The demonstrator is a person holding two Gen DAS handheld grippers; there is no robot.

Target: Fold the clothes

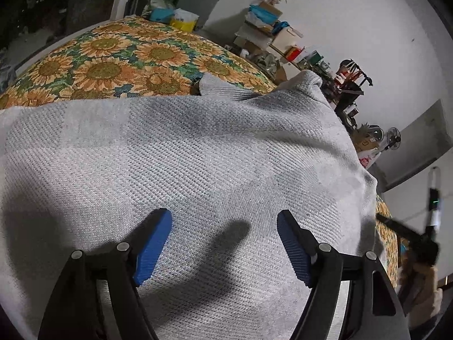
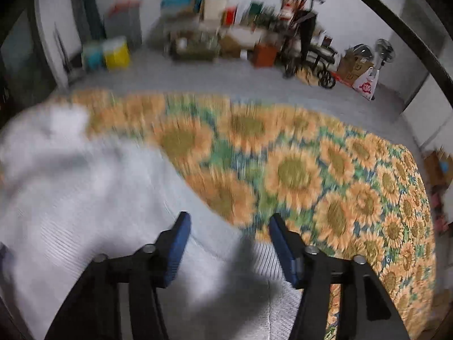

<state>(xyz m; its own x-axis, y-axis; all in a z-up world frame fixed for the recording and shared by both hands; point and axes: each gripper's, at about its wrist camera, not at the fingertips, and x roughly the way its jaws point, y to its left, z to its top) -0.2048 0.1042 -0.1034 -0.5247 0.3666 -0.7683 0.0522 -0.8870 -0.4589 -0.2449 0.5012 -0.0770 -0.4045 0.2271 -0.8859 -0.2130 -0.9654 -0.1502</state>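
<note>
— Left gripper (image 1: pixel 223 243) hovers wide open, empty, over the grey sweater (image 1: pixel 184 153) on the sunflower bedspread (image 1: pixel 113 65)

— Right gripper (image 2: pixel 230 246) parted too, empty; sweater edge at seven o'clock. Between folds, I'd judge: next, grip that edge

No text, label, brand or number can be read in either view. The white bag (image 2: pixel 365 84) by the far wall carries a red printed mark, and the cardboard box (image 2: pixel 354 66) beside it a dark one, but both are too small and blurred to make out. The boxes on the shelf (image 1: pixel 266 21) show no legible lettering.
</note>
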